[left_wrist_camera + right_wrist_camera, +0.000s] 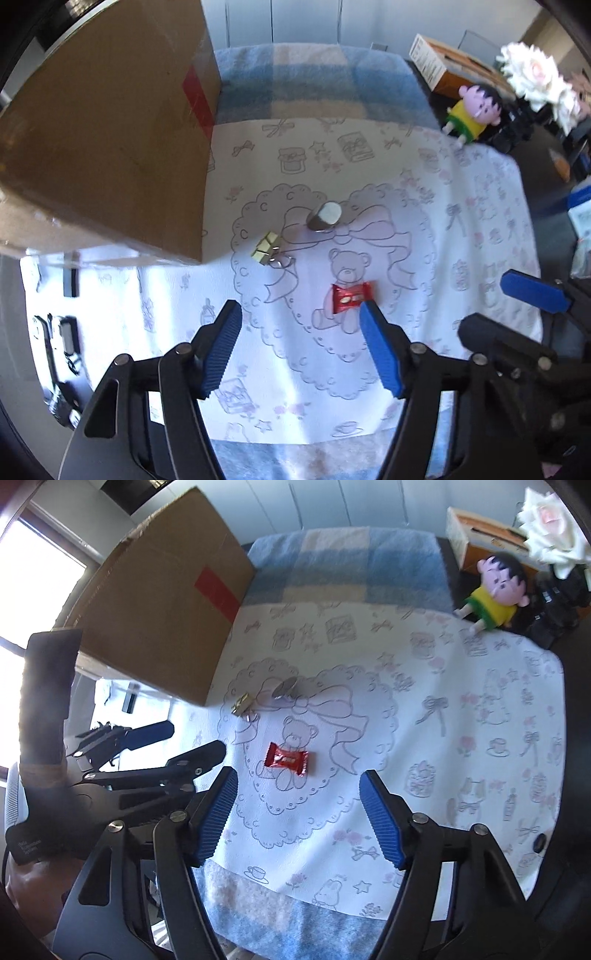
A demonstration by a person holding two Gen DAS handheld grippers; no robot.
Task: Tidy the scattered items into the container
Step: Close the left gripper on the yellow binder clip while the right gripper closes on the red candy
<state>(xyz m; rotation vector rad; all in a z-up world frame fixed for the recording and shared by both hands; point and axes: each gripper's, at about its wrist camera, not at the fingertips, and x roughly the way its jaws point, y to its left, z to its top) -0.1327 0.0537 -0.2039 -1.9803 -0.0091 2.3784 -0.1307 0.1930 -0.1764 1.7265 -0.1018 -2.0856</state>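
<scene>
A red candy wrapper (351, 297) (288, 759) lies on the teddy bear print of the white cloth (461, 229). Farther off rest a small gold cube-shaped item (265, 248) (242, 702) and a short cylinder with a white top (324, 216) (284, 686), both close to the big cardboard box (103, 147) (166, 602). My left gripper (300, 312) (197, 737) is open above the cloth, and the candy sits just past its right fingertip. My right gripper (299, 777) (485, 301) is open too, with the candy just ahead of its fingers. Neither holds anything.
A blue plaid blanket (314, 81) lies under the cloth. At the far right stand a yellow-shirted doll (469, 110) (495, 594), a white artificial flower (535, 77) and an orange and white carton (443, 66). The two grippers hang side by side, close together.
</scene>
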